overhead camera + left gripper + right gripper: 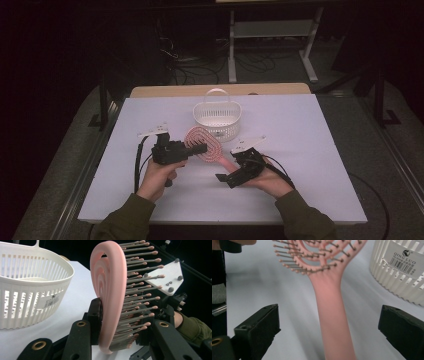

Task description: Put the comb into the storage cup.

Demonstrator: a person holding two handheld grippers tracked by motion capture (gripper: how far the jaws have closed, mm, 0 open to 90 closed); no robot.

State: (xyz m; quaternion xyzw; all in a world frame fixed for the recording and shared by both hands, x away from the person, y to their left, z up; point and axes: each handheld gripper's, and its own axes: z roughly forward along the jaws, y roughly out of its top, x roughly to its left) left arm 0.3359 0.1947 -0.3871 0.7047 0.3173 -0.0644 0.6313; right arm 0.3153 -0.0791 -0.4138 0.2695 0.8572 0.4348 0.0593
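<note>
A pink vented hairbrush (204, 142) is held just above the white table, its head toward the left hand and its handle toward the right hand. My left gripper (199, 148) is shut on the brush head; in the left gripper view the pink head (110, 290) stands on edge between the black jaws (120, 325), one on the pink back and one on the bristle side. My right gripper (229, 166) is open. In the right gripper view the handle (332, 315) runs up the middle between the wide-apart jaws (329, 327), touching neither.
A white slotted basket (217, 119) with a loop handle stands just behind the brush, seen close by (30, 290) and at the upper right (402, 272). A white sheet (300, 165) covers the table. Dark floor, cables and a frame lie beyond.
</note>
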